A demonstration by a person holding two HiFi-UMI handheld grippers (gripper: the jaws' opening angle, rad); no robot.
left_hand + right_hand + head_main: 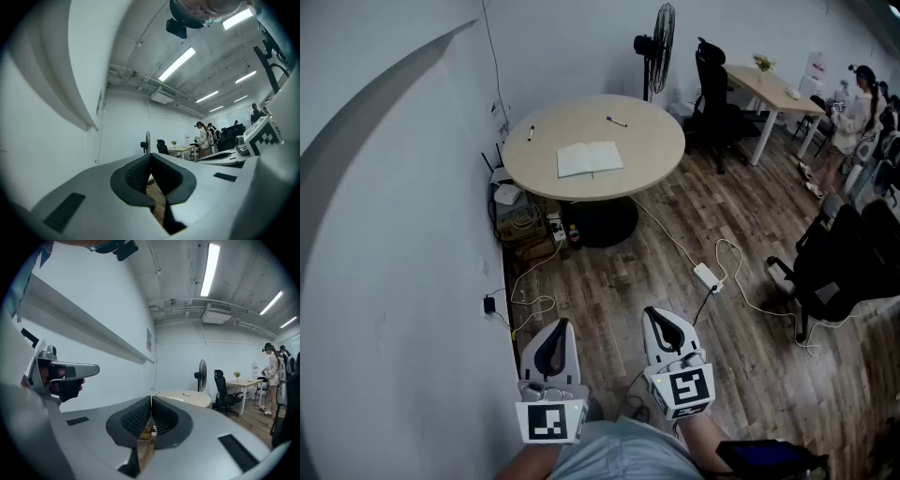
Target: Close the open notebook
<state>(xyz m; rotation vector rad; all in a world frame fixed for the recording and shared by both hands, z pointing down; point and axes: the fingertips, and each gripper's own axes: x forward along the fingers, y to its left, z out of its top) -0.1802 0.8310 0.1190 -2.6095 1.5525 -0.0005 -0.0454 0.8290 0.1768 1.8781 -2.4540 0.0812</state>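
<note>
Left gripper (556, 326): held low and level close to the person's body, jaws pressed together at the tips with nothing between them; its own view (150, 156) shows only floor through the slit behind the tips.
Right gripper (662, 315): beside the left one and also level, jaws likewise closed and empty (151, 398).
Distance to work: both tools are well apart from the table (581, 193), with bare wooden floor (609, 281) and loose cables (727, 272) in between; I would say the approach has not begun.
Notebook (591, 158): lies open and flat near the middle of the round table, pale pages up, fold running away from the person.
Neighbours: a pen (616, 121) lies beyond it and a second pen-like stick (531, 132) off to its left, neither touching it.
Weight, judged: light, a thin book that one gripper should turn easily.
Stiffness, judged: pages soft and floppy; whether the cover is stiff I cannot tell from here.
Slip, judged: likely to skate on the smooth tabletop when pushed from the side.
Where to take hold: the outer edge of one half, a jaw slid under cover and pages together, then folded over the spine.
Helping hand: the other gripper could rest on the opposite half to keep it from sliding.
Caution: pinching a single sheet risks a crease or a tear.
</note>
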